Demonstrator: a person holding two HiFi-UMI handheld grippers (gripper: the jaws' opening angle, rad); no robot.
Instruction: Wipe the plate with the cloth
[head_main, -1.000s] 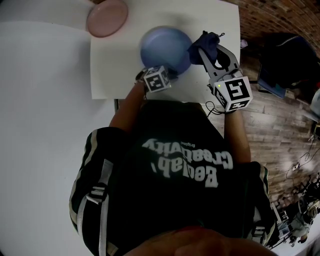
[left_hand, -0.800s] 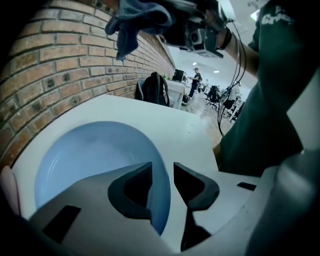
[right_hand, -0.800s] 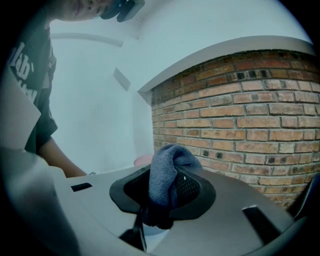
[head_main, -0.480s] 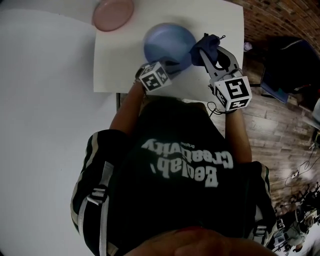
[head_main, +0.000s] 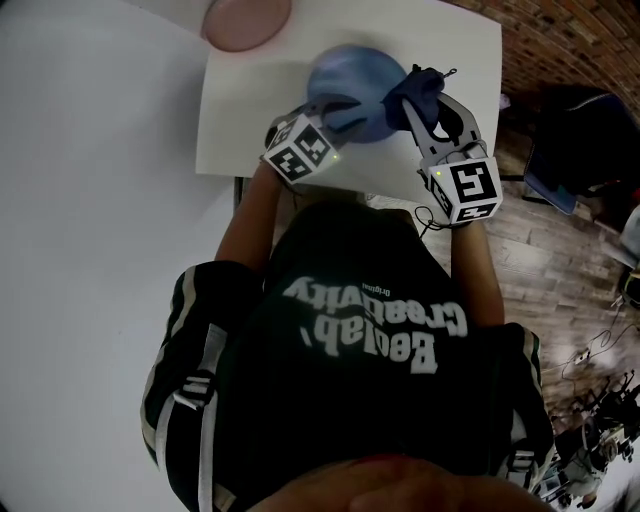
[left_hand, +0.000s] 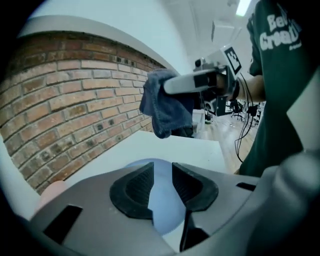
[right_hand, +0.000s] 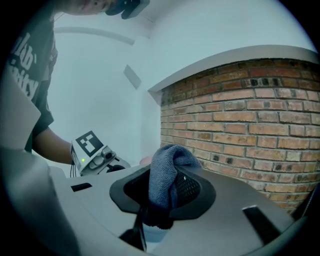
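Rising off the plate since the earlier frame, the left gripper has just been opening its jaws. They stand released, and the round, smooth blue plate shows through their gap, below and ahead. The right gripper has its jaws clenched on the cloth, a soft, nubbly dark-blue bunch. Unheld, the glossy plate could skate across the slick white surface once the cloth pushes against it.
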